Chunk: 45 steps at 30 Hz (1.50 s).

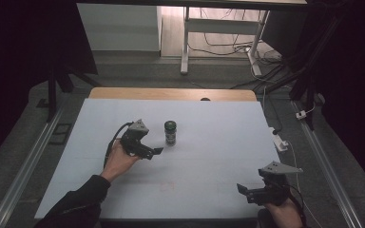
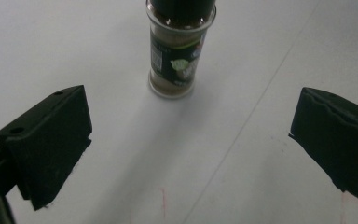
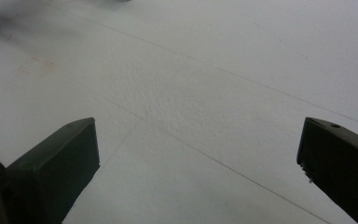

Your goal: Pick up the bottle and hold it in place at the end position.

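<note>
Right tool wide near table edge; left tool wide beside upright spice jar.

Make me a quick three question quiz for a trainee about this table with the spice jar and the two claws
1. True or false: the left claw is shut on the spice jar.
2. The jar stands: A) upright B) on its side C) upside down.
3. Which claw is nearer the jar?

Key:
1. False; its jaws stand wide apart, short of the jar.
2. A.
3. The left; the right claw sits near the table's front edge.
</note>
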Available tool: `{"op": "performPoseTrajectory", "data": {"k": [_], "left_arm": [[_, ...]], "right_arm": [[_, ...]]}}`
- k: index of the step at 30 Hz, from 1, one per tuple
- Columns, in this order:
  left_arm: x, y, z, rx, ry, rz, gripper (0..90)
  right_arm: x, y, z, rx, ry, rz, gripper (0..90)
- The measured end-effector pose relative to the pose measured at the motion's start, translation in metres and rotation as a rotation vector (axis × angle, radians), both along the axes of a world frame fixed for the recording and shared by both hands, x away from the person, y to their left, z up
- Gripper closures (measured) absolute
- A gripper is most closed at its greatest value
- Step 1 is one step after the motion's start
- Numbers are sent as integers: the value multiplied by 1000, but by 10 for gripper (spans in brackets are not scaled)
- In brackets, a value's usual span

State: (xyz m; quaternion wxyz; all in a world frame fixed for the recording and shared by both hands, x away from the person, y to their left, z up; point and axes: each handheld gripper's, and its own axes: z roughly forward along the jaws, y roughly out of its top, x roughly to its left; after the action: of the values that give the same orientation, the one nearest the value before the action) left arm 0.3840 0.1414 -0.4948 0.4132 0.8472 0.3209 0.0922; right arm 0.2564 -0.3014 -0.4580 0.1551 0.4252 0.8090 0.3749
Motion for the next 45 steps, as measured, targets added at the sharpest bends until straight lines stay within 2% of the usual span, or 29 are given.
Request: {"op": "performPoseTrajectory", "data": {"k": [8,20,24,27,32,34,36,41,45], "left_arm": [[19,-15,-3,-7,-8,-8,0],[40,-34,-15,48,-6,-42,0],[45,-38,-18,48,-16,-38,2],[46,-39,-19,34,-20,-48,59],[45,-41,-18,63,-55,-61,261],[44,-40,-18,55,-59,-77,338],[43,-40,-17,60,-67,-81,372],[44,-38,-16,41,-63,-89,492],[43,-38,-17,38,-65,-80,528]], "right_arm": [[0,-1,0,3,1,1,0],[0,0,0,-1,3,4,0],[0,0,0,-2,6,4,0],[0,0,0,-4,7,4,0],[0,0,-1,-4,7,5,0],[0,0,-1,-4,8,5,0],[0,0,-1,-4,8,5,0],[0,0,-1,-5,9,4,0],[0,0,-1,-5,9,5,0]]}}
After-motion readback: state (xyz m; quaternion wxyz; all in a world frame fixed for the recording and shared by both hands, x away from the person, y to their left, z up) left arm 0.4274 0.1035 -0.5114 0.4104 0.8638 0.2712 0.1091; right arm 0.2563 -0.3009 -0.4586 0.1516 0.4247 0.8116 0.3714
